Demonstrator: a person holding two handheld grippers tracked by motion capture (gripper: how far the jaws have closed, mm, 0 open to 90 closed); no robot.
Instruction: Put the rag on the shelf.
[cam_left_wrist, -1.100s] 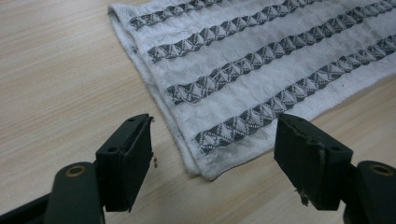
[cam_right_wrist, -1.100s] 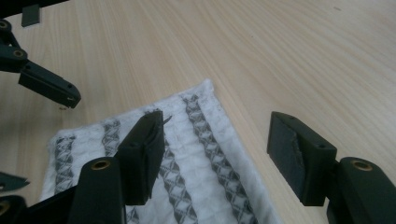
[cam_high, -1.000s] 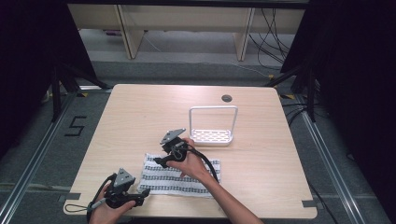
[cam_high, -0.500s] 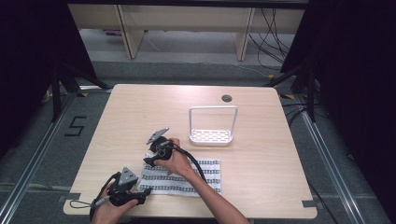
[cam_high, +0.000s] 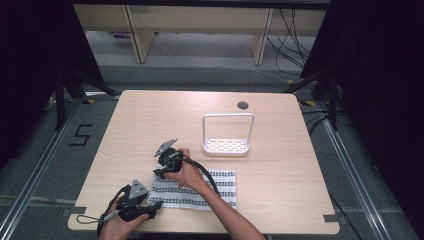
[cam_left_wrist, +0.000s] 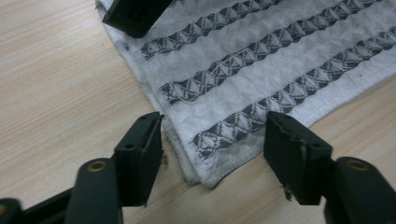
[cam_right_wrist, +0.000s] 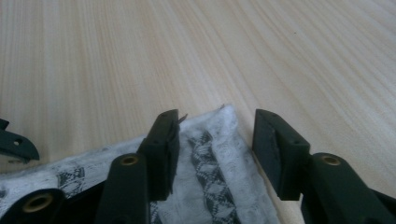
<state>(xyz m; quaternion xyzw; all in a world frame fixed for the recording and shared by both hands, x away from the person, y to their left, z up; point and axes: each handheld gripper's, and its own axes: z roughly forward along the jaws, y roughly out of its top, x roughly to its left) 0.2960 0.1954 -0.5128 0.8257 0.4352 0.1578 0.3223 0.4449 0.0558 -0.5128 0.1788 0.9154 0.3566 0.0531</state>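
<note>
Nearest, at the near left edge of the worktop (cam_high: 125, 130), the left gripper (cam_high: 150, 206) lay low in the person's left hand (cam_high: 117, 226), pointing right at the near left corner of the folded cloth (cam_high: 220, 187). Its jaws had just been closing, yet in the left gripper view they stood apart, one on each side of that corner, the left one on bare wood right at the hem and the right one beside the near edge; the pads did not press the fabric. The cloth, white with dark patterned stripes, lay flat on the near middle of the worktop, its long side running left to right.

A little farther, the right gripper (cam_high: 161, 167) sat at the cloth's far left corner, held by the right hand (cam_high: 187, 172), whose forearm crossed over the cloth from the near edge. Its jaws had also just been closing; in the right gripper view they straddled the corner with a gap on either side, not yet clamped.

Farther and to the right, well apart from the cloth, a white rack (cam_high: 227, 145) with a tall handle stood upright on the wood. Near the far edge sat a small round cable hole (cam_high: 243, 105).
</note>
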